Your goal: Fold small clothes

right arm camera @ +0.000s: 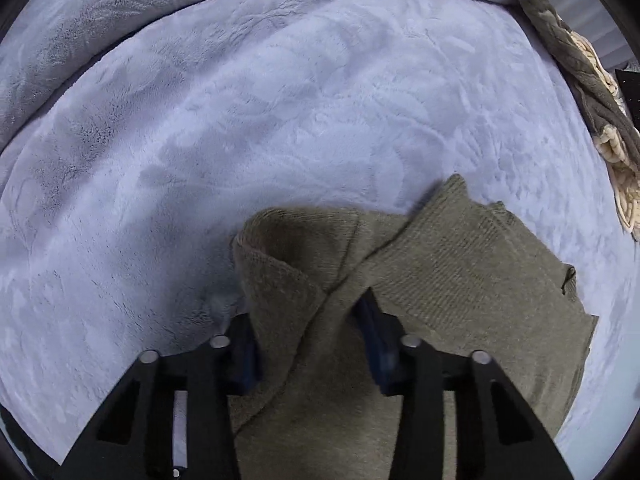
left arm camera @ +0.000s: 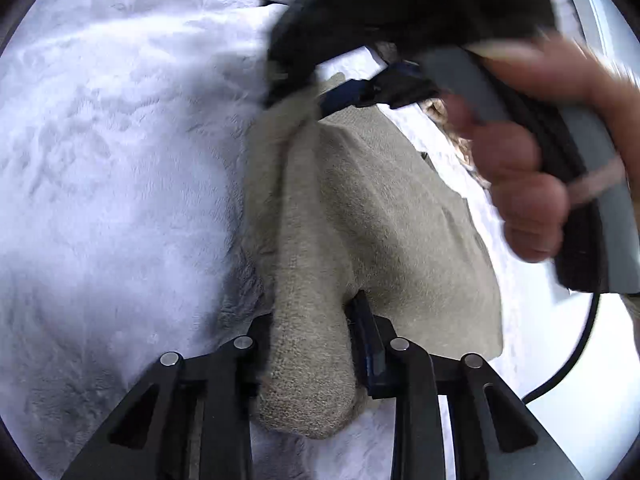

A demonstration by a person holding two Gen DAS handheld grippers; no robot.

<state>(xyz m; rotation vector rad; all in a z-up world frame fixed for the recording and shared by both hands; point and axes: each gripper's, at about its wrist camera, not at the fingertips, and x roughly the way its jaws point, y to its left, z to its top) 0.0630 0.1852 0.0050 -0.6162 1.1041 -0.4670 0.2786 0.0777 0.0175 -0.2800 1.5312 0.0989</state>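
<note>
Roughly, largest first
Blanket [right arm camera: 280, 120]: pale plush, under everything
Garment [right arm camera: 460, 280]: olive knit, partly folded on blanket
Left gripper [left arm camera: 310, 344]: clenched on a bunched fold
Right gripper [right arm camera: 310, 344]: clamps another fold
Risk: uneven pulls could undo the fold
Containers: none visible

Pale plush blanket [right arm camera: 248, 128] spread across both views, nap brushed in swirls, raised fold along far edge. Cream-and-grey knit [right arm camera: 600, 120] lying at right edge of blanket in right wrist view. Black cable [left arm camera: 576, 352] at lower right, left wrist view.
</note>
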